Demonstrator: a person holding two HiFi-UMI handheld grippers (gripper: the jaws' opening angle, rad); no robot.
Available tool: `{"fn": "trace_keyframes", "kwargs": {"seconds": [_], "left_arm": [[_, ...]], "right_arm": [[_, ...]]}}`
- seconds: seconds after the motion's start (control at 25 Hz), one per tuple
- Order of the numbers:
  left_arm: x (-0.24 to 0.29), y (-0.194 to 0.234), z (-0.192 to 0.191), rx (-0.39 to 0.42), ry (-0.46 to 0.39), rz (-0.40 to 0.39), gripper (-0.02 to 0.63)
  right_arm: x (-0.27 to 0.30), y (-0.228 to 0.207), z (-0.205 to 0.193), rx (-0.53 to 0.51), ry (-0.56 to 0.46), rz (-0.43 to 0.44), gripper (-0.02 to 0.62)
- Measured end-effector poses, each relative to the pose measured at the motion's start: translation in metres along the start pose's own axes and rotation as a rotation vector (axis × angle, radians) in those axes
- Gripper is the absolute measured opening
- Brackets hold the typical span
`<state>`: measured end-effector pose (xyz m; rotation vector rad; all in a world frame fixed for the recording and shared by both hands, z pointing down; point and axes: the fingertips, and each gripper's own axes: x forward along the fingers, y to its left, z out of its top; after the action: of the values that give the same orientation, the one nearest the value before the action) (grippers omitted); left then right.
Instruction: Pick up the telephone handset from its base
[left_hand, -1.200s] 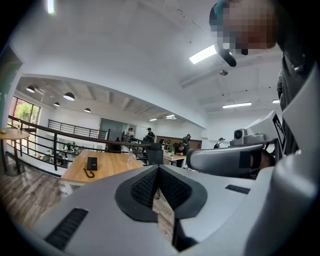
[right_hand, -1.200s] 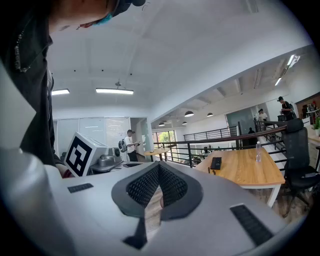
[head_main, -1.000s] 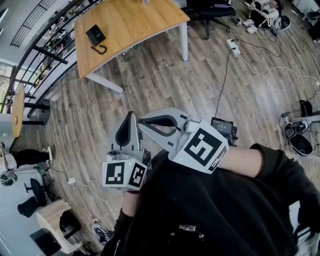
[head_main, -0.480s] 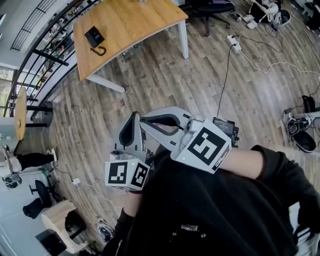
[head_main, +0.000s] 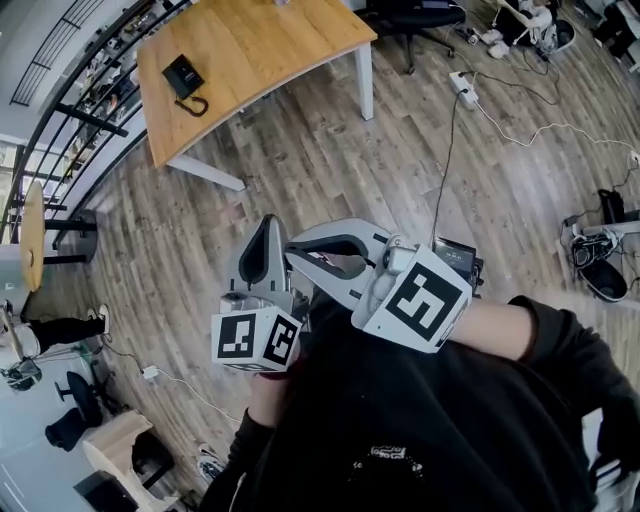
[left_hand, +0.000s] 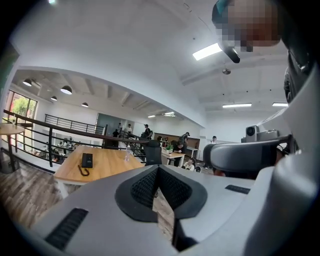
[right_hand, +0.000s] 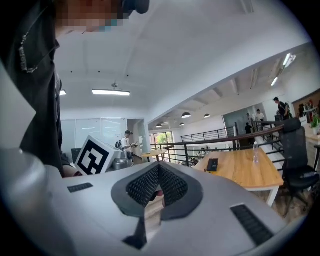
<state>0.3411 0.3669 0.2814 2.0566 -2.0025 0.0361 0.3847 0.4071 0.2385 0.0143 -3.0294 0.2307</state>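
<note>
Two grey tools, both shut tight with nothing between the jaws.
The left tool (head_main: 266, 226) and right tool (head_main: 292, 244) are held level at the person's chest, tips near each other, above the wood-plank floor (head_main: 330, 160). The black telephone handset (head_main: 183, 74) sits on its base on the light wooden surface (head_main: 270, 45), well apart from both.

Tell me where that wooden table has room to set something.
The light wooden table is mostly bare right of the black telephone near its left end. The floor before it is open; cables and a white power strip clutter the right.
</note>
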Motion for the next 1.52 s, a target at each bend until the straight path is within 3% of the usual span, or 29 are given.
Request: {"fn": "trace_keyframes", "kwargs": {"seconds": [0.28,0.68,0.96,1.16,1.52], "left_arm": [[0.034,0.045,0.012,-0.003,-0.010,-0.036,0.005],[0.067,0.147,0.041,-0.007,-0.003,-0.067,0.006],[0.071,0.200,0.045,-0.024,0.017,-0.176,0.006],[0.065,0.240,0.053,-0.043,-0.007,-0.188,0.006],[0.047,0.298,0.049,-0.112,-0.028,-0.126,0.006]], "right_arm": [[0.049,0.004,0.010,-0.162,0.030,0.001,0.018],[0.150,-0.049,0.025,-0.115,0.062,-0.061,0.018],[0.214,-0.069,0.036,-0.045,0.007,-0.108,0.018],[0.257,-0.067,0.038,-0.027,0.022,-0.083,0.018],[0.315,-0.057,0.034,-0.033,0.061,0.029,0.018]]}}
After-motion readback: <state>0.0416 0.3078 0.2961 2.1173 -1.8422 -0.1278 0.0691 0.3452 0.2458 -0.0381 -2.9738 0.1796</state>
